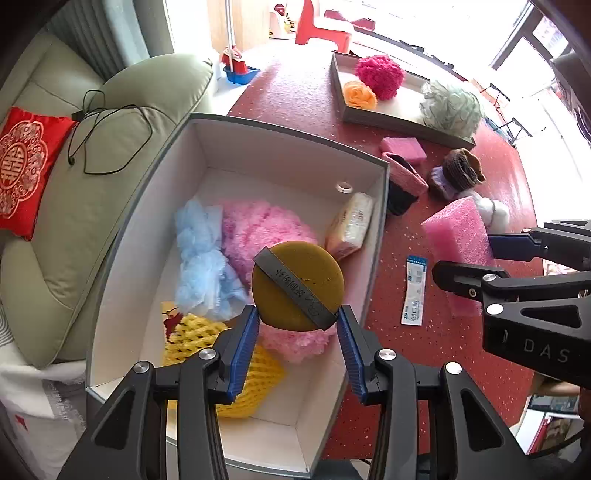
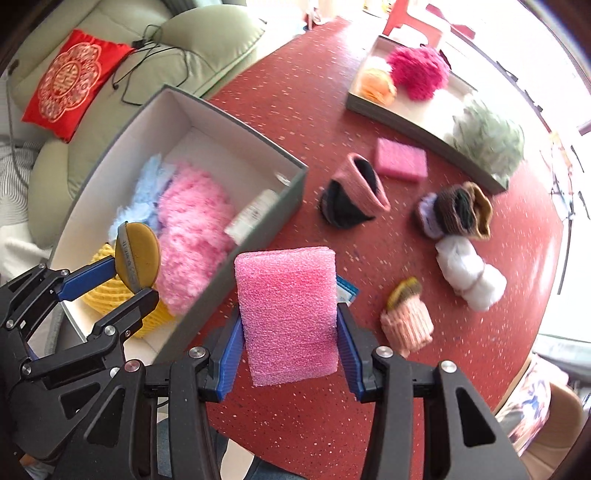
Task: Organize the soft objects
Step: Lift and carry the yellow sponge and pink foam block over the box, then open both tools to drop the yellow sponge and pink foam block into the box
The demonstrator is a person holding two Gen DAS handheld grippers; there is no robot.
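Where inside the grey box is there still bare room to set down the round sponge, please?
The grey box has bare floor along its far wall, behind the pink fluffy ball and blue mesh puff, and in the near corner under the left tongs. The middle is crowded, with the yellow foam net and tissue pack.

Box (image 2: pixel 258 177) left of tray (image 2: pixel 406 114), socks (image 2: pixel 354 192) between.

Green sofa (image 1: pixel 92 184) w/ red cushion (image 1: pixel 26 170), black cable (image 1: pixel 107 136), red chair (image 1: pixel 325 26), toy boat (image 1: pixel 240 68)
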